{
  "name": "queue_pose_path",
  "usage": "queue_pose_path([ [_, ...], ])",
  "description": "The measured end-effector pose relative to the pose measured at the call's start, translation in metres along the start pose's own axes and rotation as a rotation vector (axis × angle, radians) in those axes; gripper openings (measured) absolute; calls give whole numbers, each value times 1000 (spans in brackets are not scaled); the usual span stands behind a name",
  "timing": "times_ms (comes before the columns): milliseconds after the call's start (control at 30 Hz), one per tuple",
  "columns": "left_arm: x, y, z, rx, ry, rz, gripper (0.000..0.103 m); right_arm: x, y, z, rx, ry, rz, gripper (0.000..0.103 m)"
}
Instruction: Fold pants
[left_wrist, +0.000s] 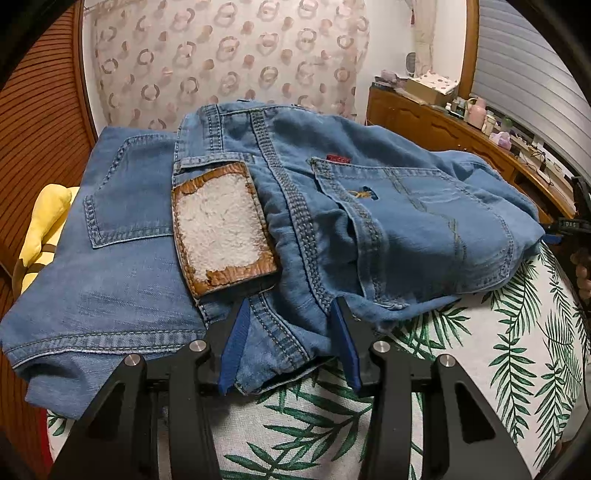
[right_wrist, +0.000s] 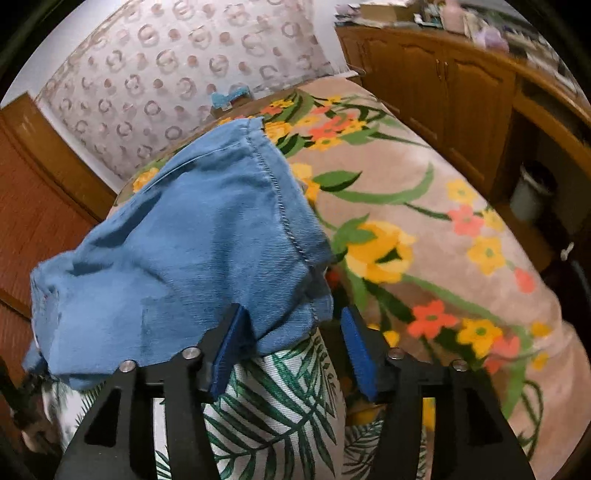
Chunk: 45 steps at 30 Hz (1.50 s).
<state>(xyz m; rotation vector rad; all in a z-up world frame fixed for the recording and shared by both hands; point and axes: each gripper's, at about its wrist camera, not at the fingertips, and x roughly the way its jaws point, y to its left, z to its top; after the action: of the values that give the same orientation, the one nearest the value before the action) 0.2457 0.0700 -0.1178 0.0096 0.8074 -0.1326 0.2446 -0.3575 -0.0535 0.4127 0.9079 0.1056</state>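
The folded blue denim pants lie on the leaf-printed white cloth, the left gripper clamping their stitched waistband edge, while the right gripper stands released beside their hem.

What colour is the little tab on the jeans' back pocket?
Red tab on the blue jeans, clearest in the left wrist view.

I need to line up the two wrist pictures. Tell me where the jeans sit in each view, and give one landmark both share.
Left wrist: the jeans fill the middle, folded, pockets and leather patch up, their near edge between the left tool's fingers.
Right wrist: the jeans lie left of centre, plain denim, an edge between the right tool's open fingers.
Shared landmark: the leaf-print cloth under the jeans.
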Motion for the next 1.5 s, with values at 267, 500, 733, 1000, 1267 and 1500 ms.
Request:
queue_pose_path([
  [267,1,2,0,-9,4,-2,43,2,-16,3,55,8,105,53],
  [500,-7,5,1,-17,-34,-5,8,-11,-2,-3,-30,-73,128,12],
  [733,-21,9,3,-26,-69,13,5,-24,14,-6,-145,-153,85,9],
  [1000,-34,25,-1,-57,-60,52,20,-16,20,-16,-186,-153,58,9],
  [1267,-22,27,-9,-67,-46,49,48,-19,21,-12,-181,-145,52,9],
  [1500,-4,16,-13,-16,22,22,29,-19,21,-10,-184,-146,55,9],
])
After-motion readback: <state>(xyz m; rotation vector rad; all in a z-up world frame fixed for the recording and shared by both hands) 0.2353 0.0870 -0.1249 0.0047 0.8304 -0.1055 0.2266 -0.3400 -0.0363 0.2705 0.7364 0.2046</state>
